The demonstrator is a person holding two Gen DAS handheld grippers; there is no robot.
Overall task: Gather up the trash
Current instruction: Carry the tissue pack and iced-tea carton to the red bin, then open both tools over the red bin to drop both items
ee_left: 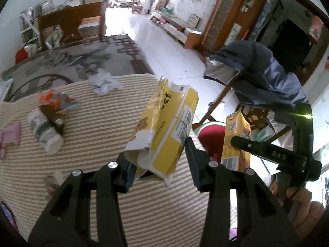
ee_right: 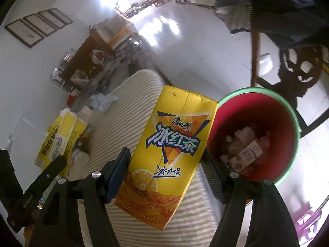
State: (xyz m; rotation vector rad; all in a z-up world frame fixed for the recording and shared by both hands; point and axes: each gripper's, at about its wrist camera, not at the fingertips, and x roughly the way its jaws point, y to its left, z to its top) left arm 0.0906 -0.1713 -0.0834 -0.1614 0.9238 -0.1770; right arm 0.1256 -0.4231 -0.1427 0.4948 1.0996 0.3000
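My left gripper (ee_left: pixel 160 160) is shut on an empty yellow tissue wrapper (ee_left: pixel 164 127) and holds it above the striped tablecloth (ee_left: pixel 92 135). My right gripper (ee_right: pixel 166 168) is shut on a yellow iced tea carton (ee_right: pixel 166 156), held above the table edge beside the red bin with a green rim (ee_right: pixel 287 111). The bin holds several pieces of trash. In the left wrist view the carton (ee_left: pixel 236 131) and the right gripper (ee_left: pixel 267 150) show at the right, with the bin (ee_left: pixel 211 131) behind. The wrapper shows at the left in the right wrist view (ee_right: pixel 59 135).
On the cloth lie a white tipped-over bottle (ee_left: pixel 46 129), an orange and blue wrapper (ee_left: pixel 55 100), crumpled white paper (ee_left: pixel 103 82), a pink scrap (ee_left: pixel 10 135) and a small wad (ee_left: pixel 55 179). A chair draped with a blue jacket (ee_left: pixel 263 78) stands past the bin.
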